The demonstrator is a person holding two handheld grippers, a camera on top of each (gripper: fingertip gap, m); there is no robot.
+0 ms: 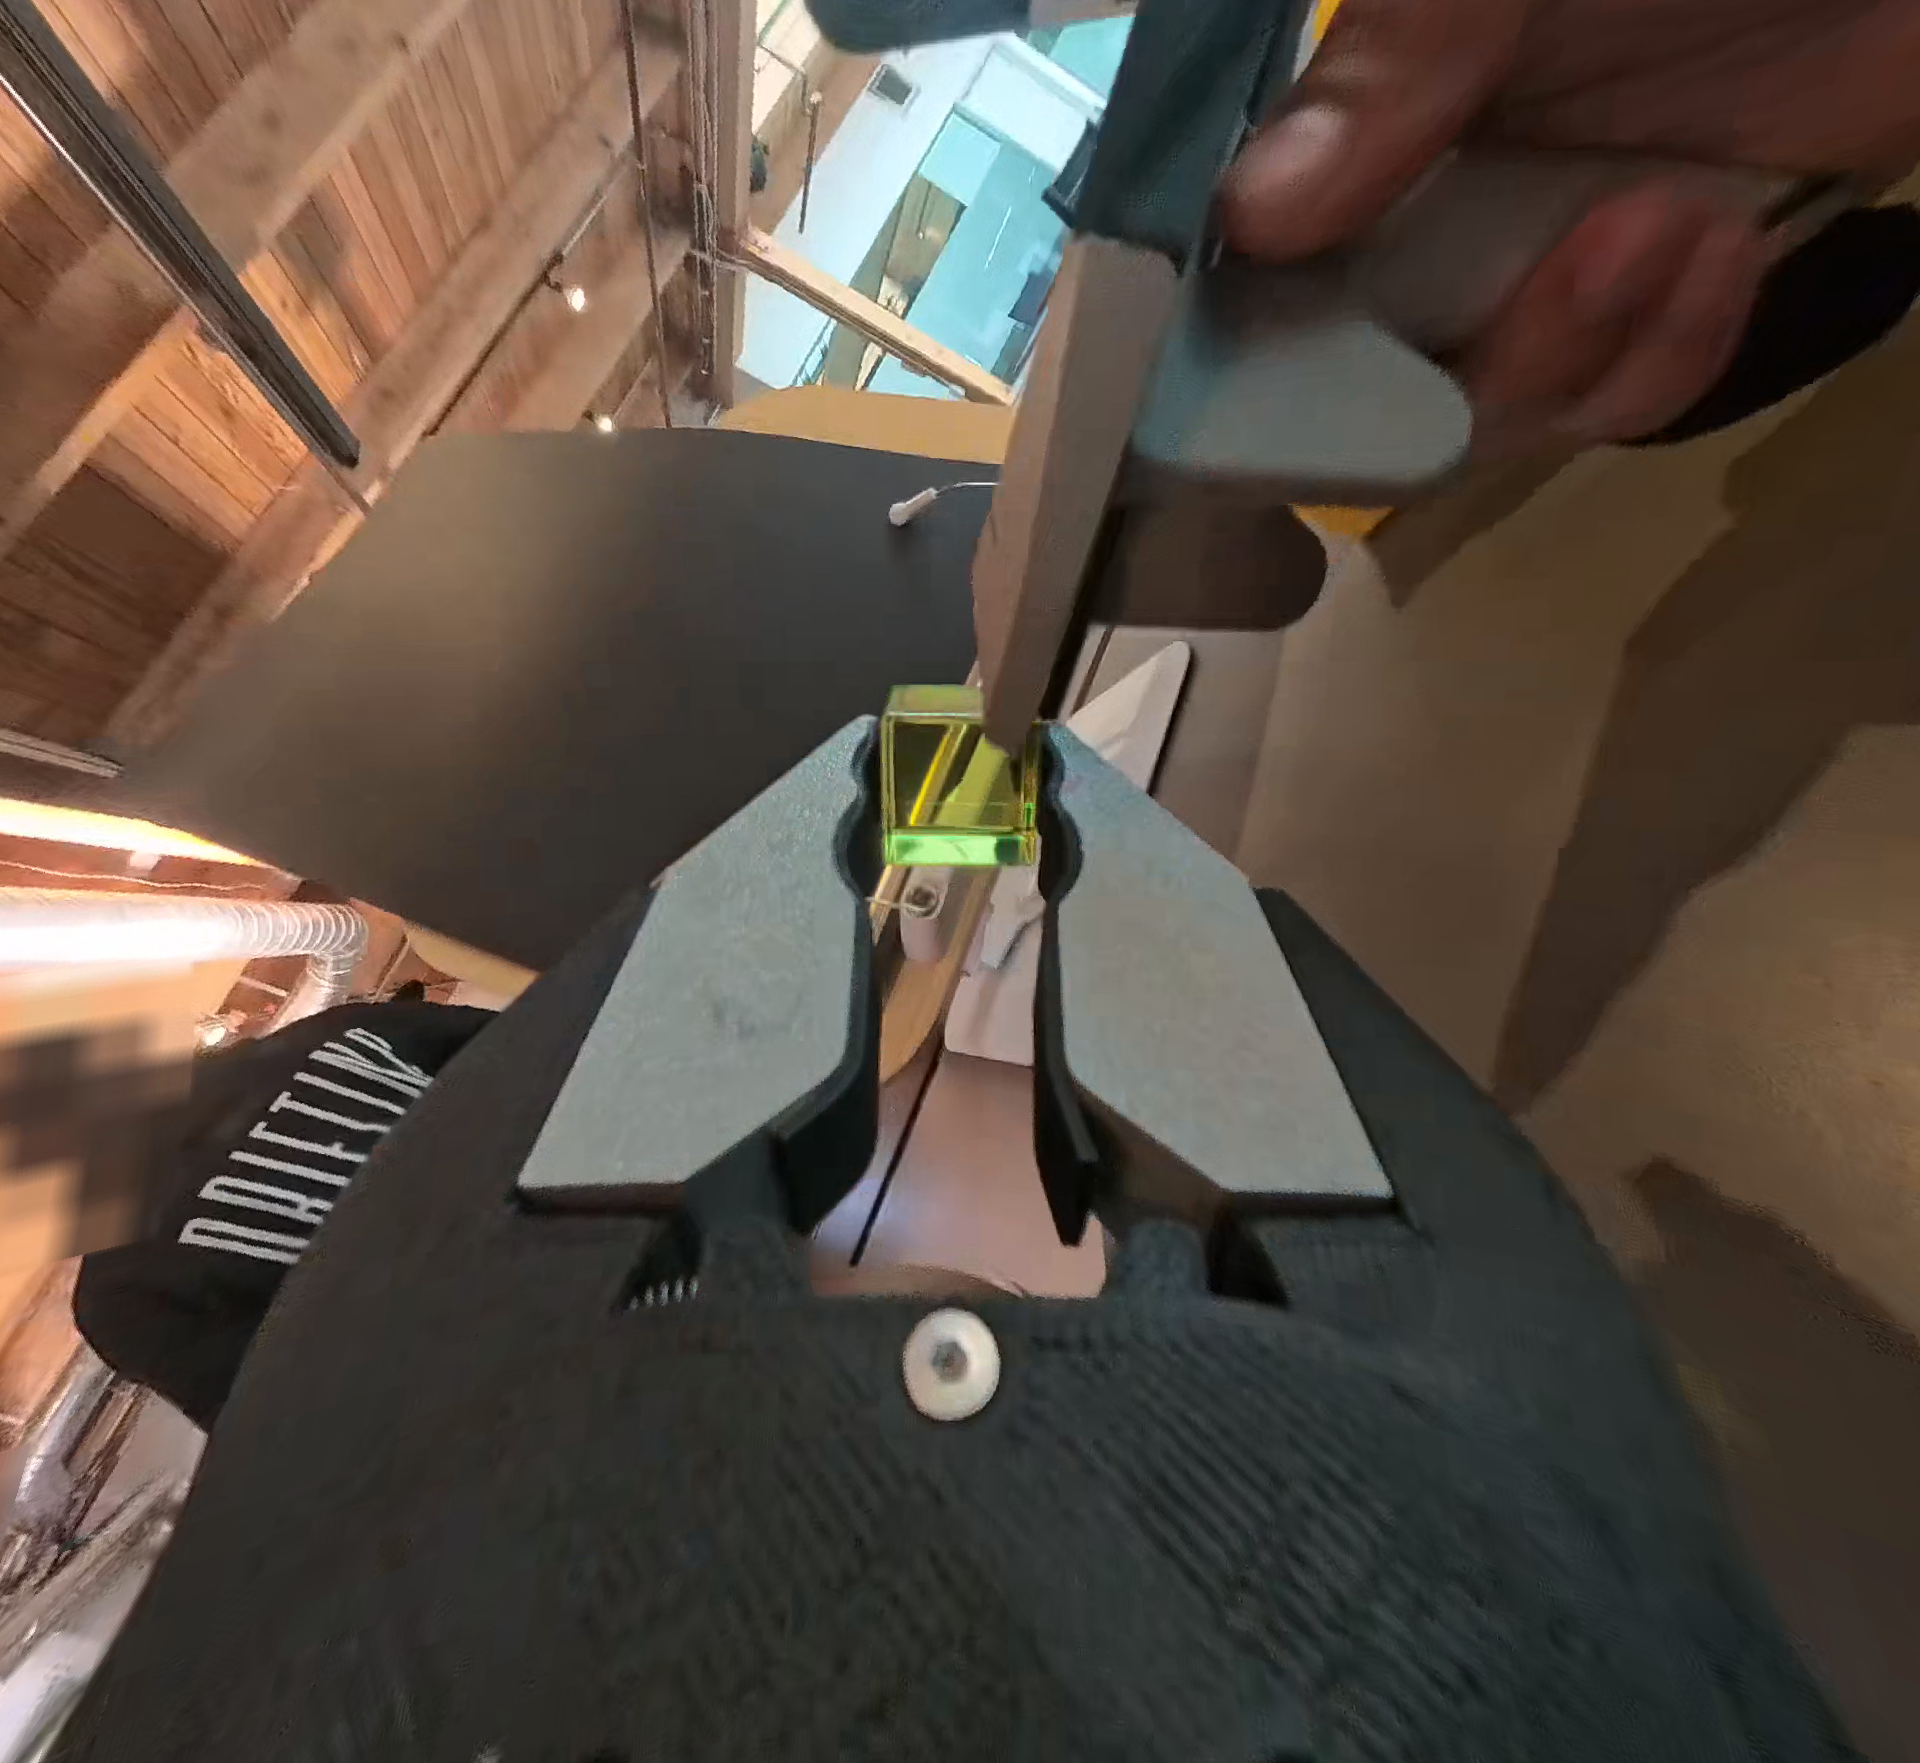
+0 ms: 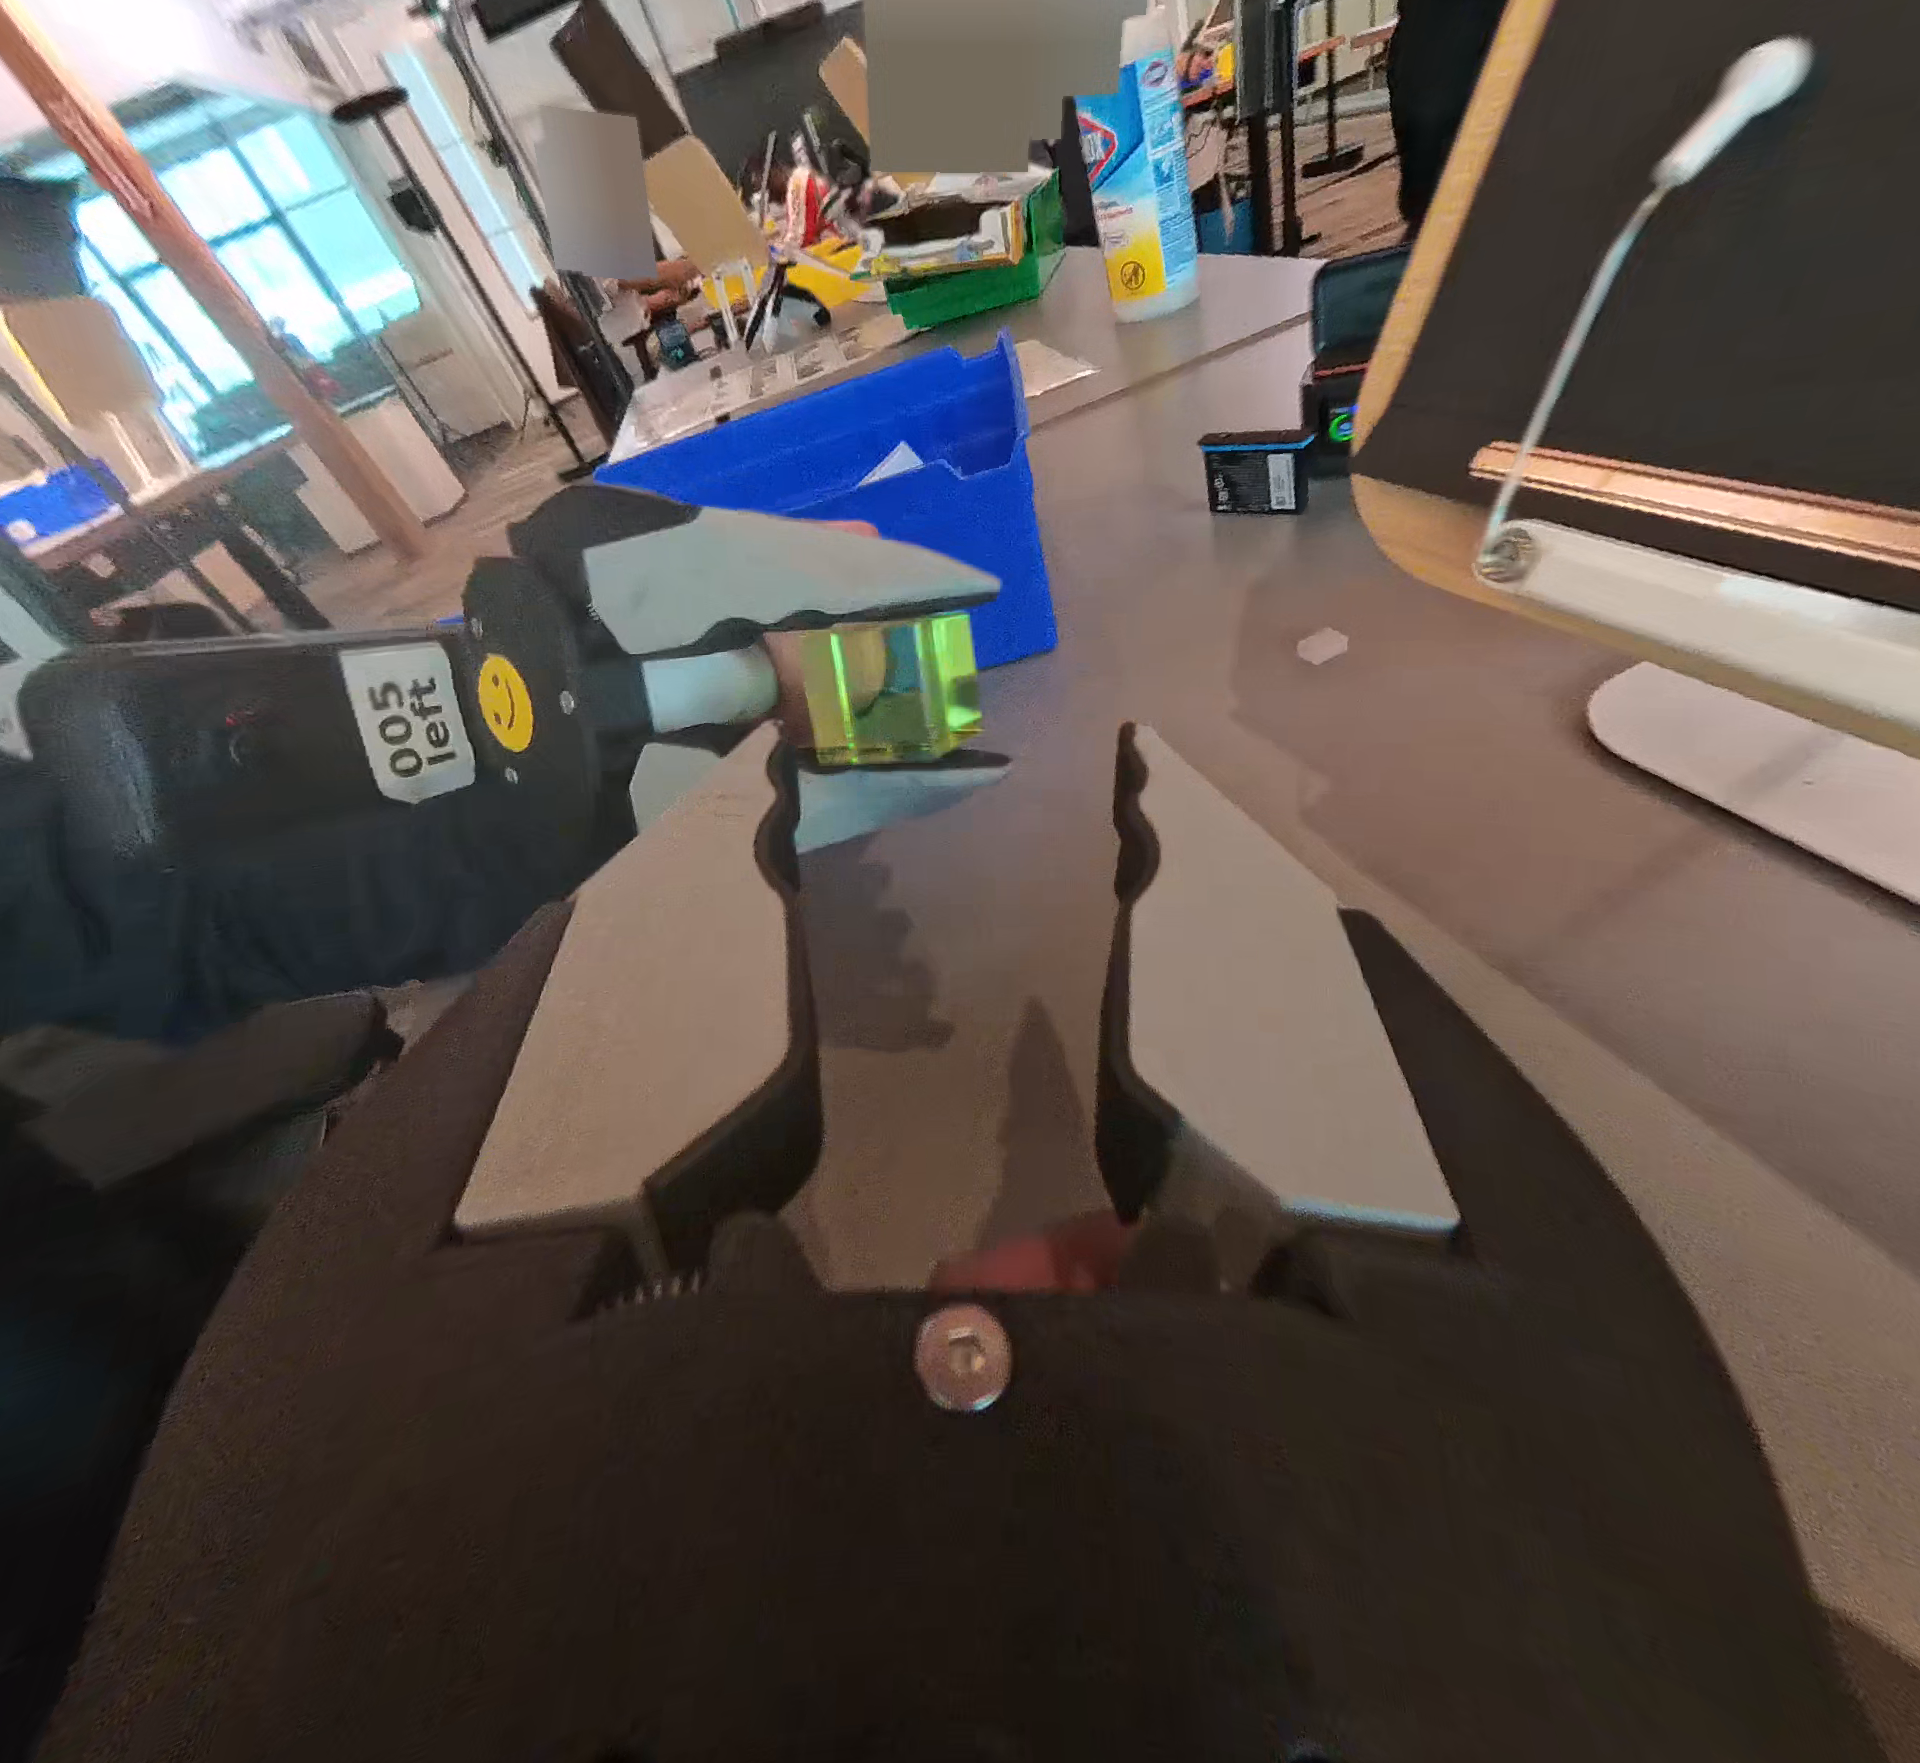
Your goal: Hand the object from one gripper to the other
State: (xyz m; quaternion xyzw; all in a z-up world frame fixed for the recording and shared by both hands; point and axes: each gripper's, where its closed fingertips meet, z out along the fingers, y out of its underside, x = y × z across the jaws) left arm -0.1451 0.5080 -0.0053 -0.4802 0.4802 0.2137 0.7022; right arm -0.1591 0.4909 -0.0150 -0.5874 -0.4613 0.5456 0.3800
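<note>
A clear yellow-green cube (image 1: 958,783) sits clamped between the tips of my left gripper (image 1: 958,794), which is shut on it. In the right wrist view the same cube (image 2: 894,690) shows held in the air above the grey table (image 2: 1351,882) by the left gripper (image 2: 971,674), which comes in from the left. My right gripper (image 2: 951,768) is open and empty, its fingertips just below and in front of the cube. In the left wrist view one right finger (image 1: 1049,508) comes down from above and reaches the cube's far right edge.
A blue bin (image 2: 883,498) stands behind the cube. A black board on a white stand (image 2: 1714,186) with a white cable is at the right. A small black box (image 2: 1252,472), a wipes canister (image 2: 1148,186) and a green box (image 2: 977,259) lie farther back. A hand (image 1: 1558,103) holds the right gripper. My left and right fingertips are right by each other.
</note>
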